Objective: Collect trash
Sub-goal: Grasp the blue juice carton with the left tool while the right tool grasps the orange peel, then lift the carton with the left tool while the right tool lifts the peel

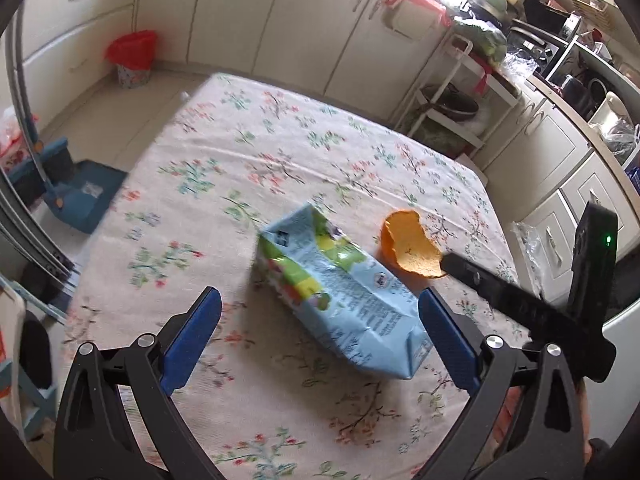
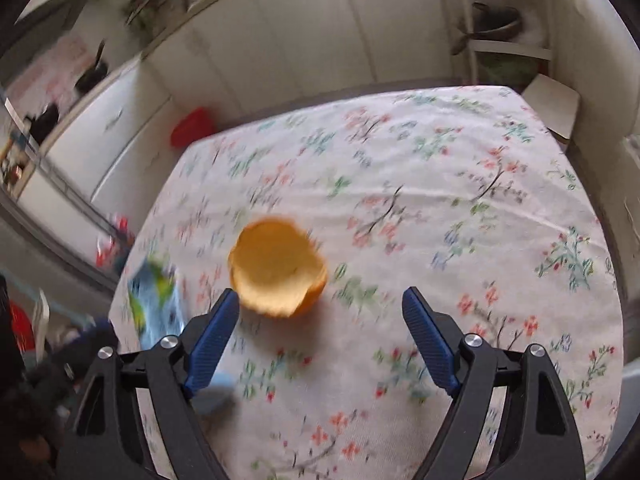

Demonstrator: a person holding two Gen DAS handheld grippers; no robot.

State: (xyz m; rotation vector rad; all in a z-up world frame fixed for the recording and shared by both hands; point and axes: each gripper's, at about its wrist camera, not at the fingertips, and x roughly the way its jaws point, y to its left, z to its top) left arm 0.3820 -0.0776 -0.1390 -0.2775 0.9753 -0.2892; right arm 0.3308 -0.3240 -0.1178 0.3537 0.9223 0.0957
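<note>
A crumpled light-blue juice carton (image 1: 340, 292) lies on the floral tablecloth (image 1: 248, 152). An orange peel (image 1: 410, 244) lies just right of it. My left gripper (image 1: 320, 300) is open, its jaws either side of the carton's near end, just above the cloth. My right gripper (image 2: 320, 298) is open, with the orange peel (image 2: 276, 266) just ahead of its left finger (image 2: 212, 336); its black body (image 1: 520, 296) reaches in from the right in the left wrist view. The carton (image 2: 154, 300) shows blurred at the left of the right wrist view.
A small bin lined with a red bag (image 1: 132, 60) stands on the floor past the table's far left corner, also in the right wrist view (image 2: 192, 126). A blue dustpan (image 1: 84, 196) leans at the left. A white rack (image 1: 452, 96) and cabinets (image 1: 560, 168) stand to the right.
</note>
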